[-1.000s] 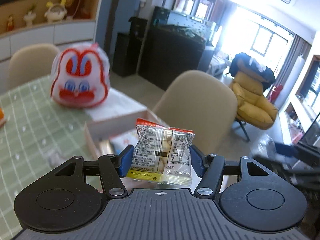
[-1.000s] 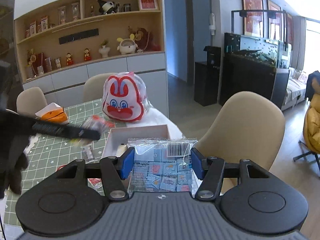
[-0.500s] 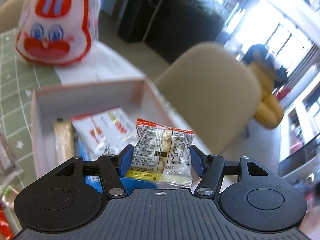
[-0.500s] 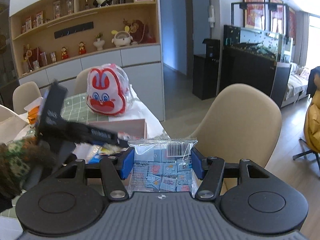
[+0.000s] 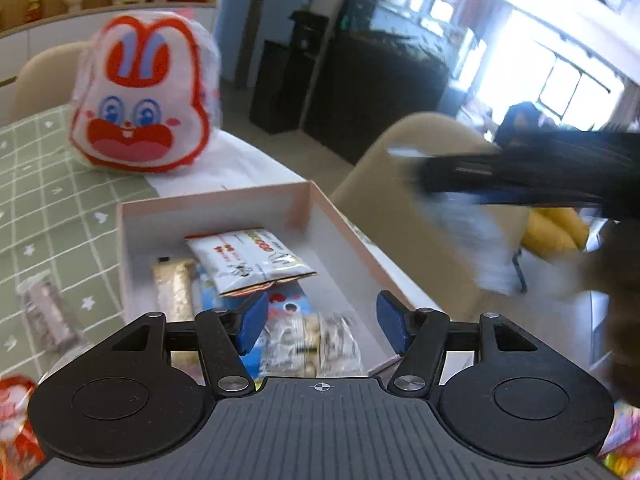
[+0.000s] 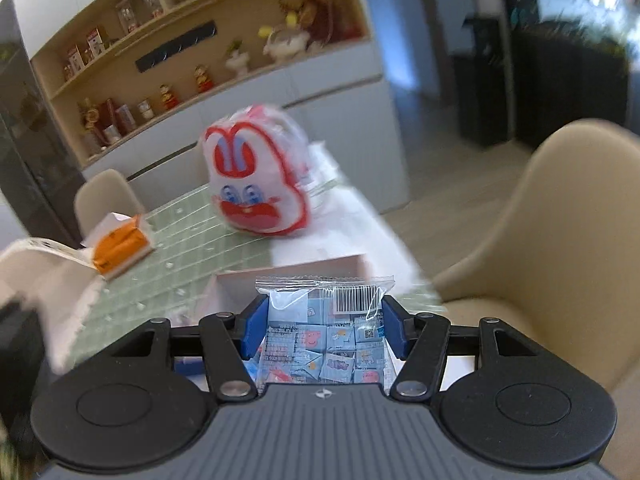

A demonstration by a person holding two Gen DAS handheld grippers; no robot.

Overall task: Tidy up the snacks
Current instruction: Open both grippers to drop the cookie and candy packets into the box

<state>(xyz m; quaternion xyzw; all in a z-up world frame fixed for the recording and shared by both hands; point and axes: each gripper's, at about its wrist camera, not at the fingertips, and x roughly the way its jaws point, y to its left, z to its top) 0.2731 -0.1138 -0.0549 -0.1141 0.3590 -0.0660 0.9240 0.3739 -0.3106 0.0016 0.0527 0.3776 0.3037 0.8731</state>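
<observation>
Bench under green check cloth is carrying a pale box beside the rabbit bag. My left gripper is hovering with jaws wide over the cracker packet lying inside. My right gripper is clamping the blue candy bag.

Both wrist views look forward, close over the box, sharing the somewhat blurred rabbit bag.

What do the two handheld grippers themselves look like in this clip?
Both match. The left gripper and right gripper have black bodies with ribbed grey tops, two round black discs, black linkage arms with silver pivot screws, blue finger pads, and a small crosshair mark at centre. No cables or sleeves show.
</observation>
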